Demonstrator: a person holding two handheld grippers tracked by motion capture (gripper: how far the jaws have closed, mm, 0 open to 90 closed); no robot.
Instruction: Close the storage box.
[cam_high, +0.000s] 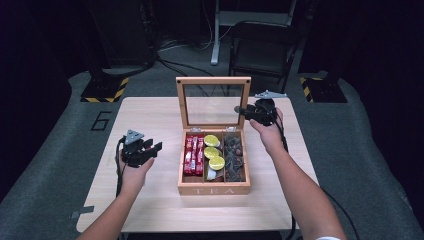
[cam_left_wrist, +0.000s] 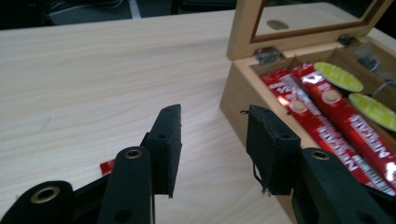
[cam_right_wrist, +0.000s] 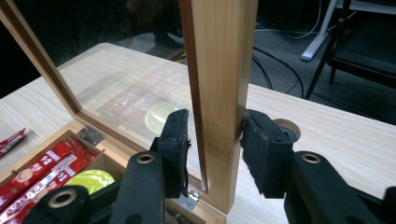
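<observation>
A wooden tea box marked TEA sits mid-table with its glass lid standing upright. Inside lie red sachets, yellow round pods and dark tea bags. My right gripper is shut on the lid's right frame post, one pad on each side of the wood. My left gripper hovers open above bare table left of the box, holding nothing. In the left gripper view it faces the box's left wall and the red sachets.
One loose red sachet lies on the table left of the box, partly under my left jaw. A small round brown disc rests on the table behind the lid. A dark chair and cables lie beyond the far edge.
</observation>
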